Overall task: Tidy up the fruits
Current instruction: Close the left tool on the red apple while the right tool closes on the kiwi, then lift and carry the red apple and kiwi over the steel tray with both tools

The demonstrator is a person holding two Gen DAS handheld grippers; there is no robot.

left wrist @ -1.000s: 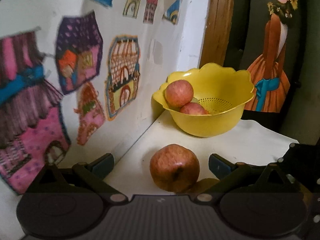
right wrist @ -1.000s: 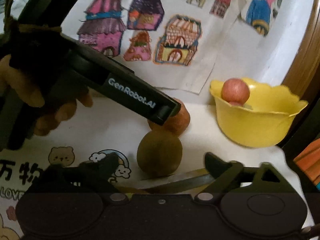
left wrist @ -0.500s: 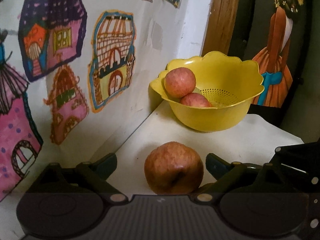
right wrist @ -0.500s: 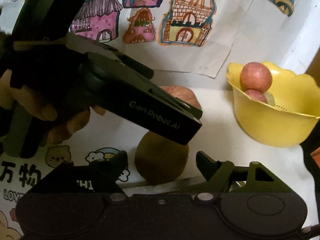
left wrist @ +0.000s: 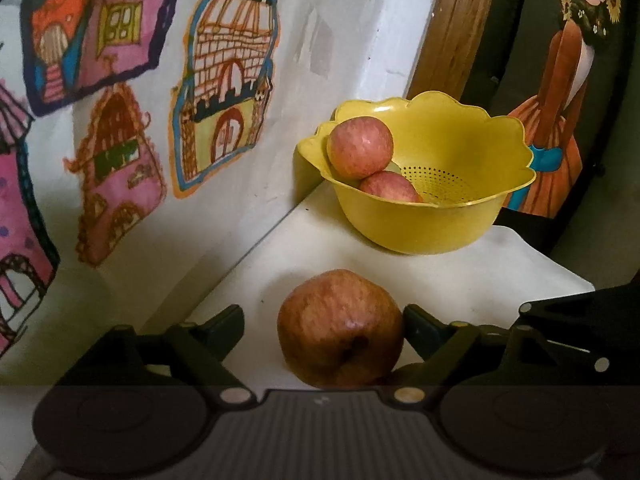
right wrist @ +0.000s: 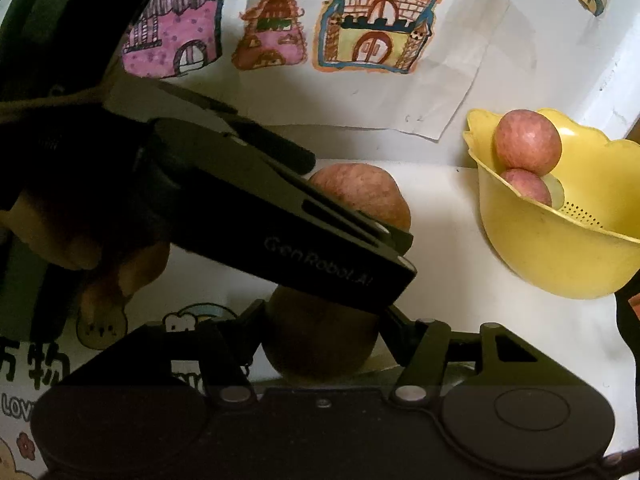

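The left gripper (left wrist: 322, 330) stands open around a red apple (left wrist: 340, 328) on the tabletop (left wrist: 460, 276); ahead, a yellow colander (left wrist: 424, 184) holds two apples. Only the right view shows the right gripper (right wrist: 320, 326), open around a brownish fruit (right wrist: 320, 340), the left gripper's body crossing above it.

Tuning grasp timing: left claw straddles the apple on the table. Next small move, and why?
Probably close the left claw: the apple sits between its open fingers, the right one near or touching, the left one clearly apart. Then lift toward the yellow bowl.
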